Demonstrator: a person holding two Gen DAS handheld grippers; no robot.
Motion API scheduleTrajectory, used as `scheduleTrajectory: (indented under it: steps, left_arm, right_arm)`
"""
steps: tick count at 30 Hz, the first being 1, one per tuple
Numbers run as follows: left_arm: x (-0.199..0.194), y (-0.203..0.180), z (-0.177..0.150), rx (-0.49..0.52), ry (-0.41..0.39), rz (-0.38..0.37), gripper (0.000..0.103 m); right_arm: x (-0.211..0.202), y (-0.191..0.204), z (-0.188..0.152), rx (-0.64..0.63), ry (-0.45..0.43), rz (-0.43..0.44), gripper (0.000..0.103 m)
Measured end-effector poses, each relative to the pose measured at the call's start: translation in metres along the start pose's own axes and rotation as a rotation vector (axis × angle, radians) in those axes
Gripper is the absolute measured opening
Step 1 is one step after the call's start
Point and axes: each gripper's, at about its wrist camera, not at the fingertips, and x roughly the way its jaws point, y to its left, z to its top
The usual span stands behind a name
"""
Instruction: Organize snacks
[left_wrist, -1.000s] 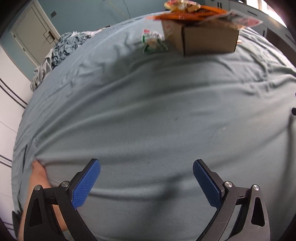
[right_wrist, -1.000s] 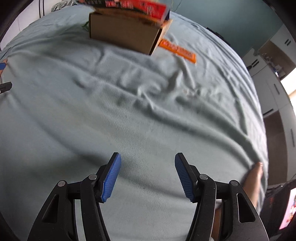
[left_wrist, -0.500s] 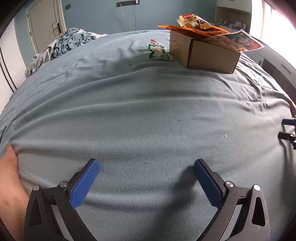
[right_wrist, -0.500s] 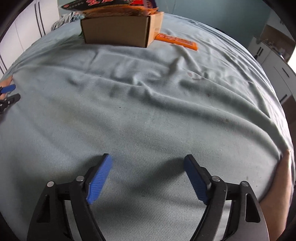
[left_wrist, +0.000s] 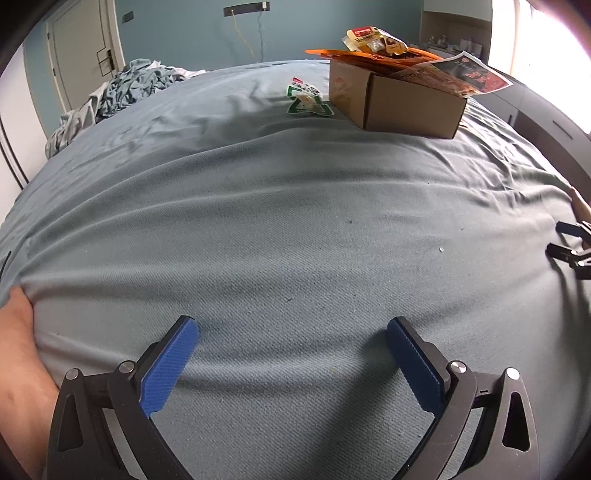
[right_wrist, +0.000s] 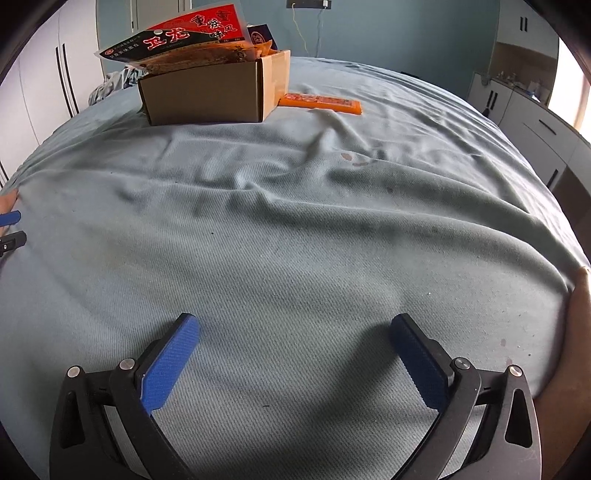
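The left claw (left_wrist: 291, 365) is hovering low over the near part of the bed (left_wrist: 295, 229), spread wide and gripping nothing. The right claw (right_wrist: 295, 365) is opening, with only bare sheet between its blue pads (right_wrist: 168, 369). A cardboard box (right_wrist: 210, 94) heaped with snack packets (right_wrist: 177, 37) is sitting at the far side. An orange packet (right_wrist: 319, 102) is lying just right of it, and a green-and-white packet (left_wrist: 308, 100) just left.
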Motion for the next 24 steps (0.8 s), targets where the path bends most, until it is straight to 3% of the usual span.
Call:
scheduleTrajectory:
  steps: [24]
  left_arm:
    - [0.0001, 0.0008, 0.0007, -0.002, -0.001, -0.001, 0.103]
  right_arm:
    - [-0.0048, 0.0, 0.0008, 0.005, -0.009, 0.009, 0.103]
